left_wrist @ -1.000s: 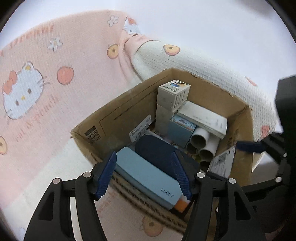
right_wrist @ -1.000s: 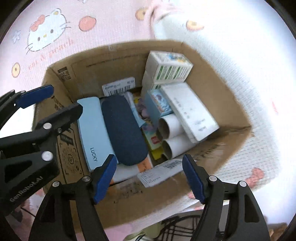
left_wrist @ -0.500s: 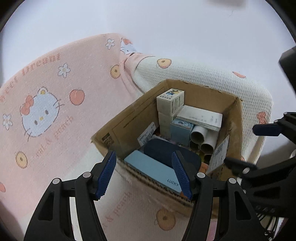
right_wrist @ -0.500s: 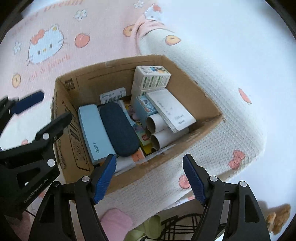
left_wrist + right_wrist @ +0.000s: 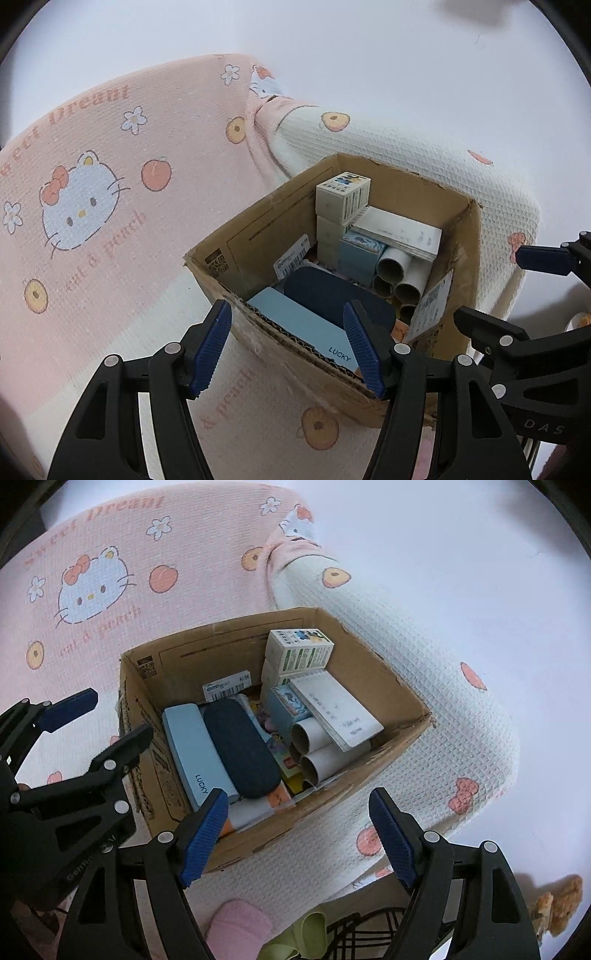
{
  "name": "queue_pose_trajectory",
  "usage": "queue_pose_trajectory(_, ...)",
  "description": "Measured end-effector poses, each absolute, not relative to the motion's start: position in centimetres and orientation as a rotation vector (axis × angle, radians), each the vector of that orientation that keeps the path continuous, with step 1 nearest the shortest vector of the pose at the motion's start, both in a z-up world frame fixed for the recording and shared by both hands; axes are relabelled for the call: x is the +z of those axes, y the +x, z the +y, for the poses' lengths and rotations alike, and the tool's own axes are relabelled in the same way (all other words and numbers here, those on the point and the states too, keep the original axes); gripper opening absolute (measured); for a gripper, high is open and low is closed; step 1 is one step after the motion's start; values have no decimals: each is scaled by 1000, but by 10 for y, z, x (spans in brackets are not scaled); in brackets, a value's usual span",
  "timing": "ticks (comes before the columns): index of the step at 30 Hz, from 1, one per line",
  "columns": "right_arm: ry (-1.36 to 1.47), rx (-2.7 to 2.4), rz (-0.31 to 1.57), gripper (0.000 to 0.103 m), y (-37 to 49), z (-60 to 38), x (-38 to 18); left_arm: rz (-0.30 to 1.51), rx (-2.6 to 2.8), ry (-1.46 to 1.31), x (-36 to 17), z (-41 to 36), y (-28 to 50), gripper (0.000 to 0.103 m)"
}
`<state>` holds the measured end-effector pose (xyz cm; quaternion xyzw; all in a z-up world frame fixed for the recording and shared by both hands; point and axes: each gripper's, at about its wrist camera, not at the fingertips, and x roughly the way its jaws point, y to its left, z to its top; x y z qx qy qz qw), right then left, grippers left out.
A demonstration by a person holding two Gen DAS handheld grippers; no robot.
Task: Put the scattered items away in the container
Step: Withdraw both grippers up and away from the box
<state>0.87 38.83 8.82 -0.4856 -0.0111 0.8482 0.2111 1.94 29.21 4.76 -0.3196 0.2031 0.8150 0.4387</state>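
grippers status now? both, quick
Left gripper: open, holding nothing, above the cardboard box near edge.
Right gripper: jaws just opened wider, nothing between them.

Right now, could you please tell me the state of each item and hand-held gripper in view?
cardboard box: open-topped, upright on the blanket, nearly full.
light blue case: closed, lying in the box.
dark blue case: closed, lying beside it.
paper tubes: lying stacked, open ends showing.
left hand-held gripper: open, holding nothing.
right hand-held gripper: jaws just opened wider, nothing between them.
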Motion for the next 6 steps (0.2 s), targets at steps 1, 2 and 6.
queue_pose_trajectory(1,-1351,2358,-33,77,9,388,88,505,2023,-793,48,292,20,67)
queue_pose_trajectory(2,-1351,2360,-29,77,9,387,88,502,2023,-793,48,291,20,67)
queue_pose_trajectory(6,-1346,2368,-17,77,11,388,90,495,2025,-796,49,290,20,67)
